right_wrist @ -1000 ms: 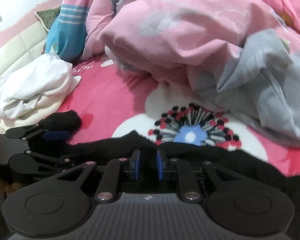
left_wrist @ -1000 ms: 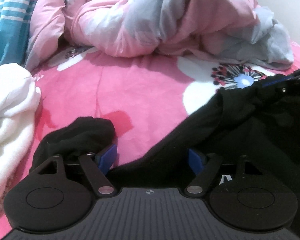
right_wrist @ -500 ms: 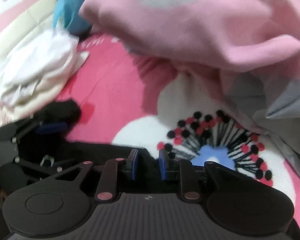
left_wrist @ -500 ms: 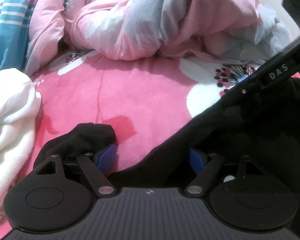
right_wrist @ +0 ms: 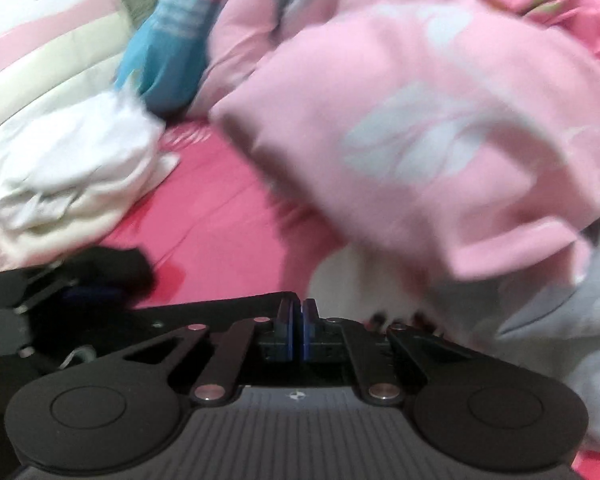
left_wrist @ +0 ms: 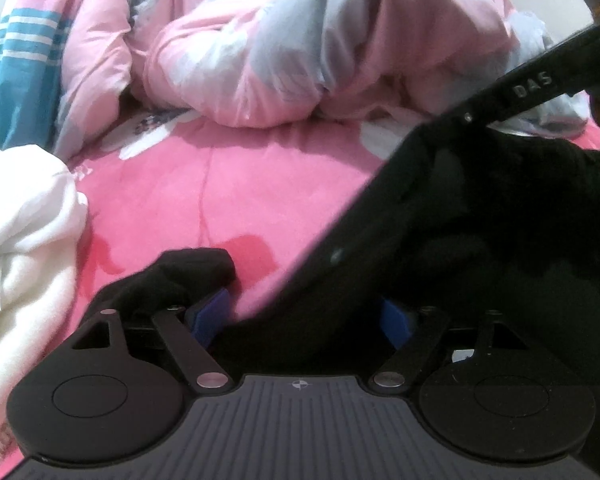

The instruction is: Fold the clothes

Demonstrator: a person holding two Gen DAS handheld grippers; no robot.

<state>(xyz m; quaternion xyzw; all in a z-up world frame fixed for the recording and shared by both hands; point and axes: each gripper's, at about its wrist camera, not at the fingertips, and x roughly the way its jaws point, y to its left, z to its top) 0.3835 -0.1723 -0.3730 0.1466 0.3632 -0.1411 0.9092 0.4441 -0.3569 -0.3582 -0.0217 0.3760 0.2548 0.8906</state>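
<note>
Left tongs (left_wrist: 304, 312): blue pads set wide apart, with the black garment (left_wrist: 480, 240) lying across the gap between them; no grip on it is evident. A bunched black end of the garment rests on the left finger (left_wrist: 210, 312).

Right tongs (right_wrist: 299, 330): blue pads pressed nearly together, clamped on a taut edge of the black garment. The right-wrist view is motion-blurred. In the left-wrist view the right tongs' black link bar (left_wrist: 540, 80) crosses above the garment and bears the white letters "DAS"; no other writing is legible.

The black garment is raised off the pink bedsheet (left_wrist: 220, 192), stretched between the two tongs, draping down on the right side of the left-wrist view.

Relative to the garment: a heap of white clothing (left_wrist: 24, 220) lies to its left on the sheet, apart from it. Beyond the garment sits a rumpled pink-and-grey quilt (left_wrist: 320, 48). A blue cloth with white stripes (left_wrist: 16, 64) lies behind the white heap.
</note>
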